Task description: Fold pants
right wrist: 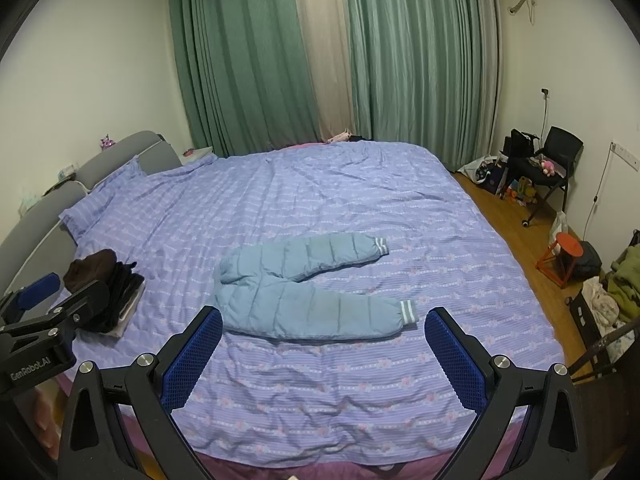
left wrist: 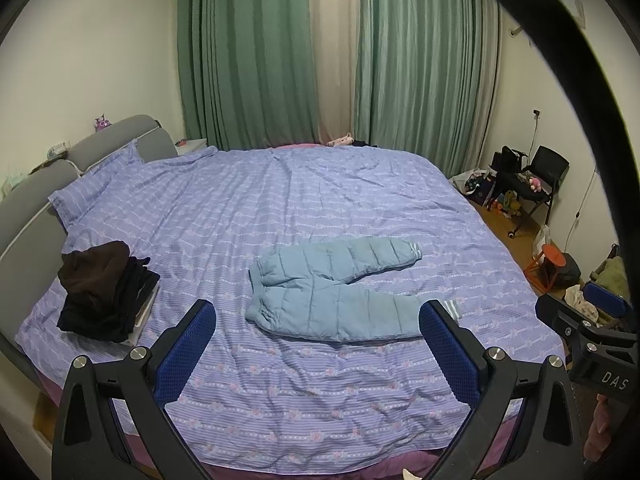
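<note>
Light blue padded pants (left wrist: 340, 292) lie spread flat on the purple striped bedspread (left wrist: 280, 208), waistband to the left, both legs pointing right and splayed apart, with white-striped cuffs. They also show in the right wrist view (right wrist: 304, 292). My left gripper (left wrist: 318, 332) is open and empty, held above the near part of the bed, short of the pants. My right gripper (right wrist: 324, 336) is open and empty, also above the near bed, just short of the near leg. Each gripper shows at the edge of the other's view.
A stack of dark folded clothes (left wrist: 106, 292) sits on the bed's left side near the grey headboard (left wrist: 36, 192). Green curtains hang behind. At right are wooden floor, a black chair with bags (right wrist: 548, 160), an orange stool (right wrist: 562, 256) and piled clothes (right wrist: 616, 284).
</note>
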`<move>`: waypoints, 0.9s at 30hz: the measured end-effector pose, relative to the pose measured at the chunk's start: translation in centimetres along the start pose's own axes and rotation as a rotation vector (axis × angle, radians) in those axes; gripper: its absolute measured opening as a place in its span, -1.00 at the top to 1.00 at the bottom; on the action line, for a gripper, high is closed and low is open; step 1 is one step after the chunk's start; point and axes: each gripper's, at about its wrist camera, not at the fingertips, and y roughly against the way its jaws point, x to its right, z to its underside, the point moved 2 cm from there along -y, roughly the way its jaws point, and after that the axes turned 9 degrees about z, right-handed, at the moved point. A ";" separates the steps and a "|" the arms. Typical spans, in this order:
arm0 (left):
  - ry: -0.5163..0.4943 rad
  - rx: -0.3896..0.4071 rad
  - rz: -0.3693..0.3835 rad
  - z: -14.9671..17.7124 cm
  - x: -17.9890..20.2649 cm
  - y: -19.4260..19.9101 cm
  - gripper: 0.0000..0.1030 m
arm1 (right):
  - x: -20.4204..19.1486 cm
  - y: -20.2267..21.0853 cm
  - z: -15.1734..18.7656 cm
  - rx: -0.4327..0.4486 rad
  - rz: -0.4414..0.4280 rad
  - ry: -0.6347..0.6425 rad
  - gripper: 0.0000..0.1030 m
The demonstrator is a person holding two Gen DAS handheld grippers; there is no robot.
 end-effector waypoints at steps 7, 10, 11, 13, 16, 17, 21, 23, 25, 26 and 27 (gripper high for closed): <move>-0.003 0.002 0.003 0.0 0.0 0.0 -1.00 | 0.1 0.1 0.3 0.002 0.001 -0.002 -0.98; -0.001 0.003 0.006 -0.1 -0.2 -0.1 -1.00 | 0.0 0.0 0.2 0.001 0.001 -0.002 -0.98; 0.000 0.004 0.007 -0.2 -0.2 -0.1 -1.00 | 0.0 0.0 0.2 0.001 0.001 -0.002 -0.98; 0.001 0.004 0.007 -0.3 -0.3 -0.2 -1.00 | -0.2 -0.1 0.0 0.000 0.003 -0.001 -0.98; 0.002 0.004 0.012 -0.4 -0.5 -0.2 -1.00 | -0.3 -0.1 0.0 0.000 0.004 -0.001 -0.98; 0.002 0.004 0.013 -0.5 -0.6 -0.2 -1.00 | -0.3 -0.2 -0.1 0.000 0.005 -0.001 -0.98; 0.002 0.002 0.018 -0.7 -0.9 -0.4 -1.00 | -0.5 -0.2 -0.2 -0.003 0.008 -0.002 -0.98; 0.001 0.000 0.022 -0.7 -1.3 -0.6 -1.00 | -0.9 -0.3 0.0 -0.006 0.010 -0.003 -0.98; 0.000 -0.001 0.025 -0.7 -1.6 -0.7 -1.00 | -1.4 -0.4 0.2 -0.010 0.016 -0.005 -0.98; 0.000 -0.001 0.023 -0.7 -1.5 -0.7 -1.00 | -1.6 -0.4 0.3 -0.012 0.018 -0.006 -0.98; -0.002 -0.001 0.023 -0.7 -1.8 -0.7 -1.00 | -1.8 -0.5 0.3 -0.014 0.021 -0.006 -0.98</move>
